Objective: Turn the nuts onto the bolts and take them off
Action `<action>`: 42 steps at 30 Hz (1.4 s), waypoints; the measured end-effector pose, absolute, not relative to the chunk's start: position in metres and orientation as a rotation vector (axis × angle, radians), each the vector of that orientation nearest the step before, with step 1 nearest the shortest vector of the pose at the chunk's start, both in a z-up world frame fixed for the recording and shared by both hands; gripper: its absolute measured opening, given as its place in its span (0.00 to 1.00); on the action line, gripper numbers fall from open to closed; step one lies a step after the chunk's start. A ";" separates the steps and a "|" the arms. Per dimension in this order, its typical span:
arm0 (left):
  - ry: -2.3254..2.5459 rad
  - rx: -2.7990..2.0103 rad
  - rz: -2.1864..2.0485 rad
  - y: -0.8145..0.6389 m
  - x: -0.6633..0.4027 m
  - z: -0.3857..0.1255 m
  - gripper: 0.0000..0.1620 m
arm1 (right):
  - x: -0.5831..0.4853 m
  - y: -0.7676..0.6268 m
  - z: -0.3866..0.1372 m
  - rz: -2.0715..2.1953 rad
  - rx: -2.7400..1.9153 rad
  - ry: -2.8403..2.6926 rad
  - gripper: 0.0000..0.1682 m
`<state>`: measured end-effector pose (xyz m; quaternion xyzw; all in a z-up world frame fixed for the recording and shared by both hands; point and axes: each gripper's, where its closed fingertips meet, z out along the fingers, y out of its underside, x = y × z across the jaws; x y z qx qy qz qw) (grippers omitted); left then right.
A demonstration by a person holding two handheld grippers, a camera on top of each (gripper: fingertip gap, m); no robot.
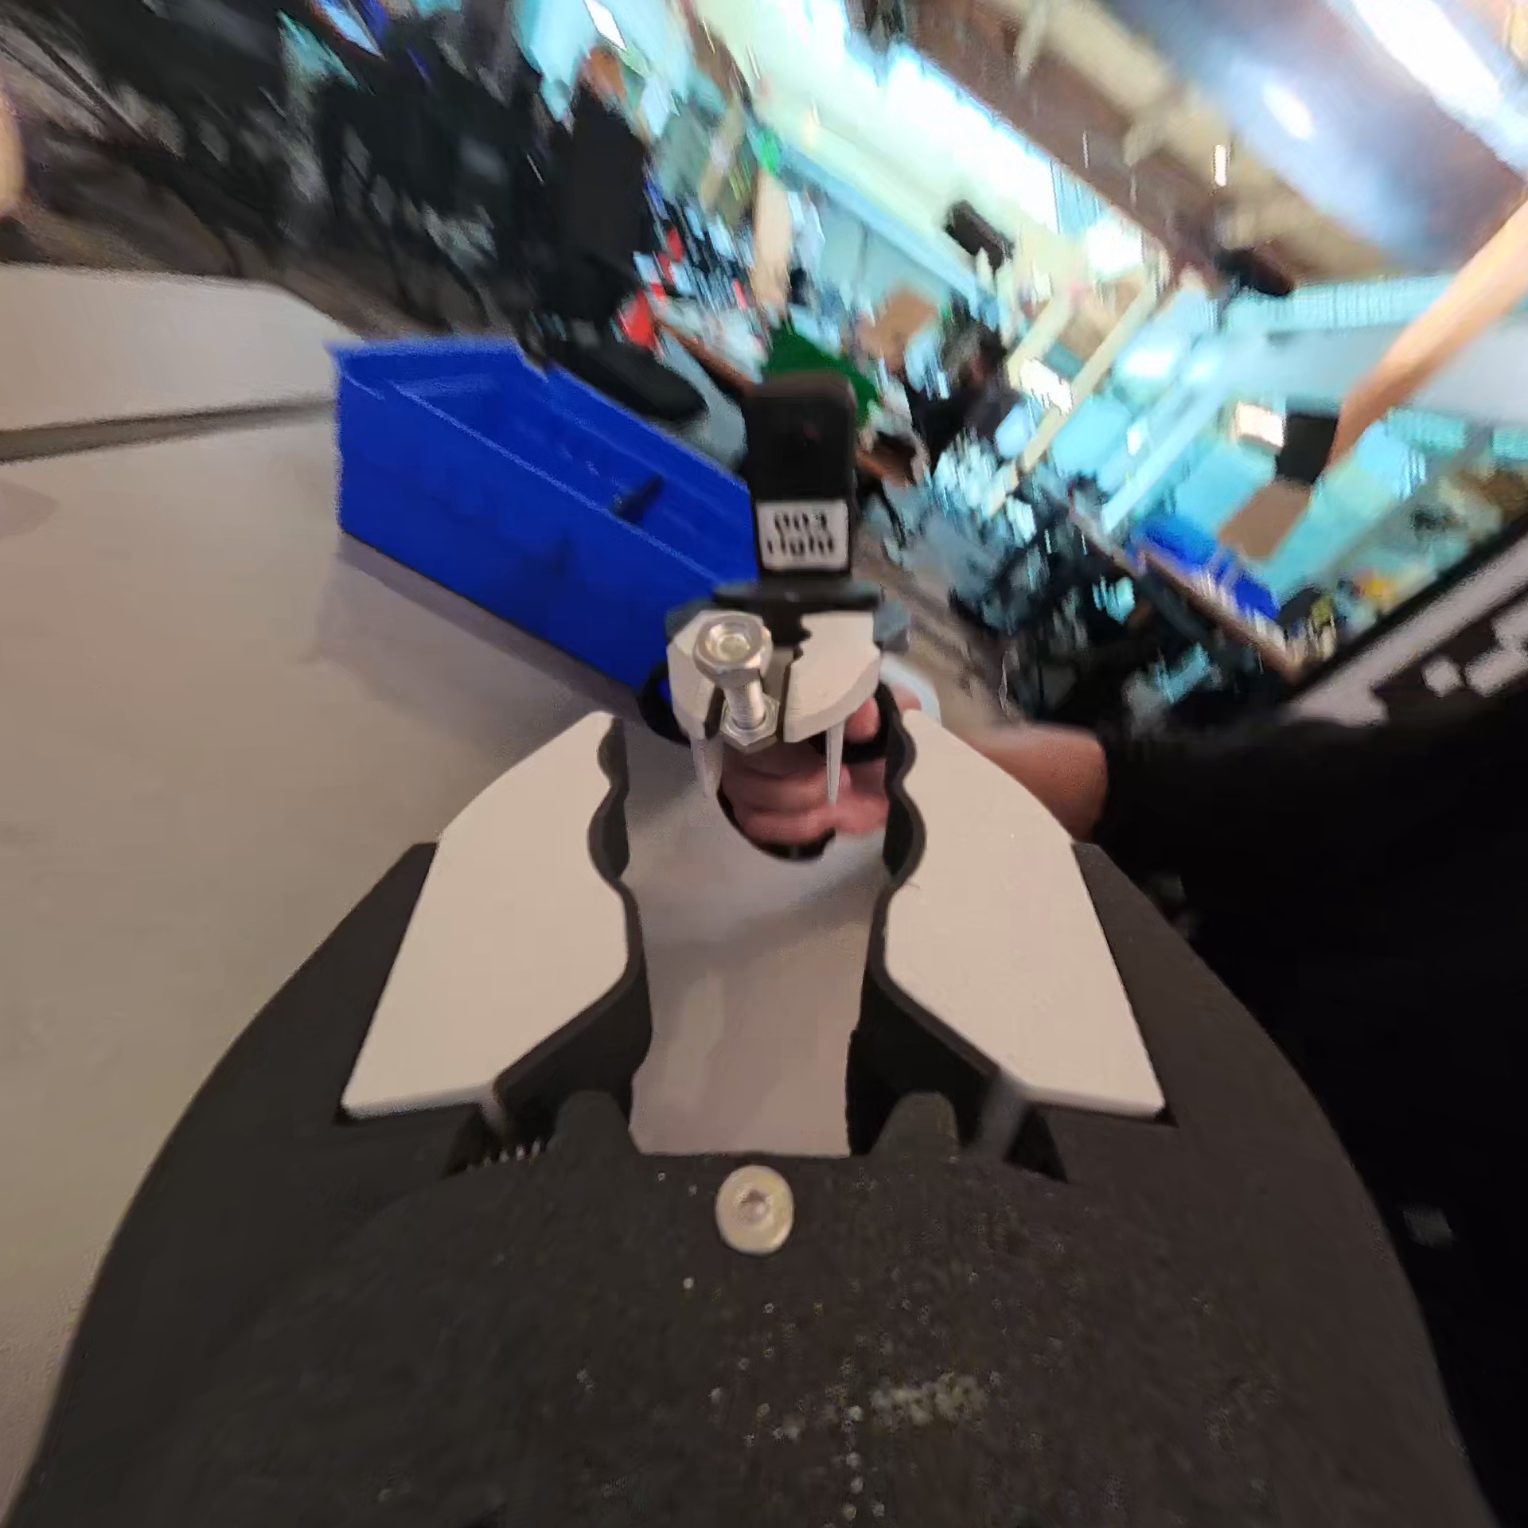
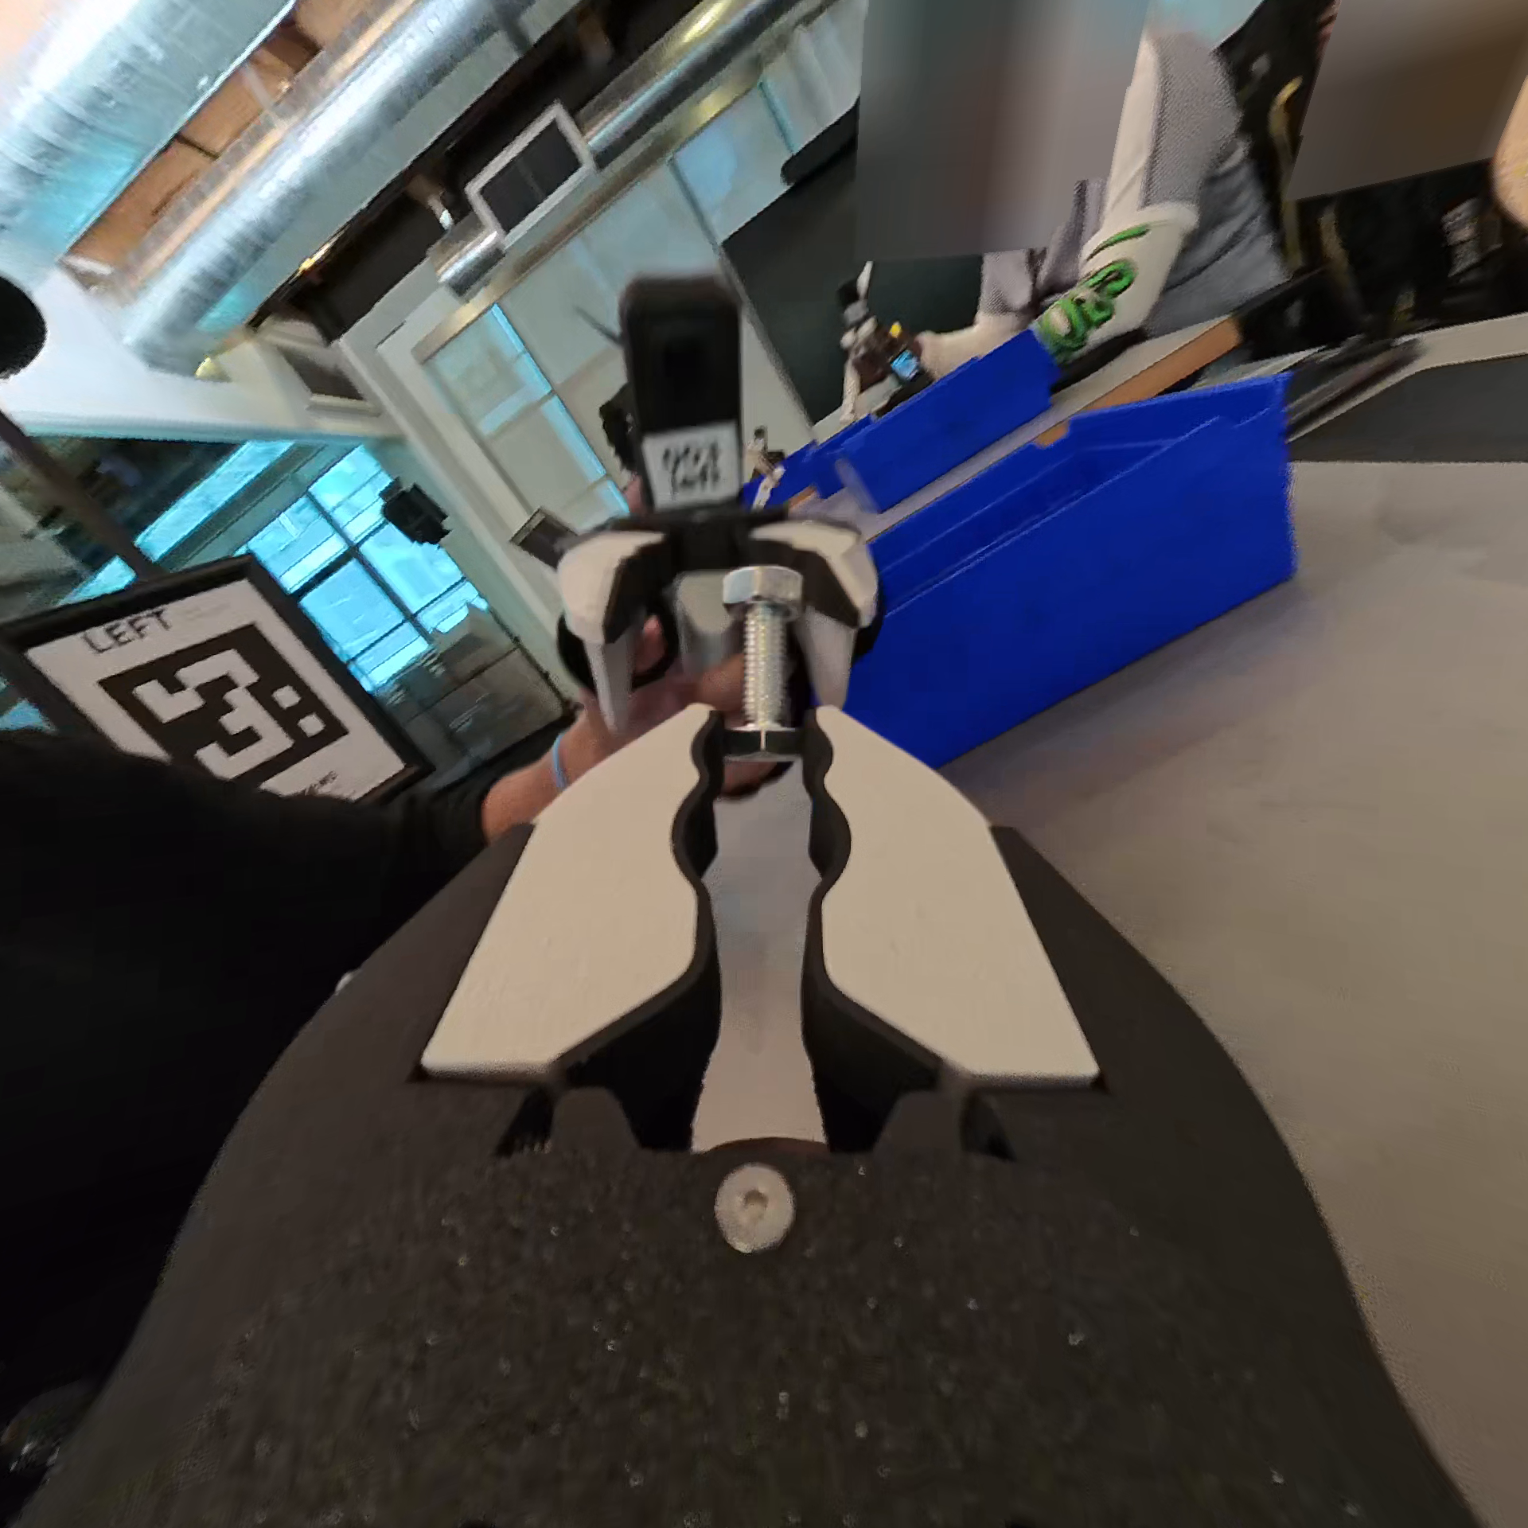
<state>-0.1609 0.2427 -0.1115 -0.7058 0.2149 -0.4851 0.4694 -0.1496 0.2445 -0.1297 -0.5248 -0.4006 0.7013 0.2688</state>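
Note:
A silver bolt [image 2: 761, 653] stands head up, with a hex nut [image 2: 759, 744] threaded on its lower end. My right gripper [image 2: 761, 740] is shut on the nut, held above the grey table. In the left wrist view the same bolt [image 1: 734, 661] and nut [image 1: 748, 729] sit between the fingers of the right gripper [image 1: 769, 785], which faces the camera. My left gripper [image 1: 761, 732] is open and empty, its fingertips just short of the bolt. In the right wrist view the left gripper [image 2: 719, 703] shows behind the bolt with its jaws spread wide.
A blue plastic bin [image 1: 496, 496] stands on the grey table [image 1: 165, 744] behind the grippers; it also shows in the right wrist view [image 2: 1075, 595]. A framed black-and-white marker board [image 2: 215, 703] stands at the left. A hand [image 1: 794, 802] and dark sleeves hold the grippers. Only a small space, under 4 cm, lies between the two pairs of fingers.

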 end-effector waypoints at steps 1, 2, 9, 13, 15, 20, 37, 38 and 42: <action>0.639 -1.793 -1.173 0.240 -0.162 -0.114 0.36 | -0.151 0.239 -0.130 1.900 -1.406 -1.115 0.11; 0.769 -1.866 -1.115 0.236 -0.164 -0.121 0.36 | -0.152 0.233 -0.130 1.922 -1.397 -1.143 0.11; 1.355 -1.913 -0.765 0.229 -0.167 -0.121 0.32 | -0.155 0.222 -0.132 1.985 -1.391 -1.201 0.11; 1.482 -1.831 -0.755 0.230 -0.157 -0.115 0.30 | -0.154 0.220 -0.132 2.019 -1.395 -1.193 0.11; 1.514 -1.821 -0.749 0.232 -0.154 -0.117 0.25 | -0.154 0.220 -0.132 2.018 -1.391 -1.198 0.11; 1.513 -1.847 -0.788 0.235 -0.153 -0.119 0.12 | -0.153 0.223 -0.132 1.971 -1.391 -1.206 0.11; 0.868 -2.493 -1.171 0.248 -0.150 -0.115 0.15 | -0.152 0.244 -0.135 1.421 -1.325 -1.221 0.11; 0.918 -2.451 -1.120 0.249 -0.150 -0.113 0.23 | -0.152 0.243 -0.133 1.502 -1.337 -1.200 0.11; 1.202 -2.211 -0.777 0.255 -0.161 -0.110 0.44 | -0.149 0.234 -0.125 1.905 -1.368 -1.135 0.11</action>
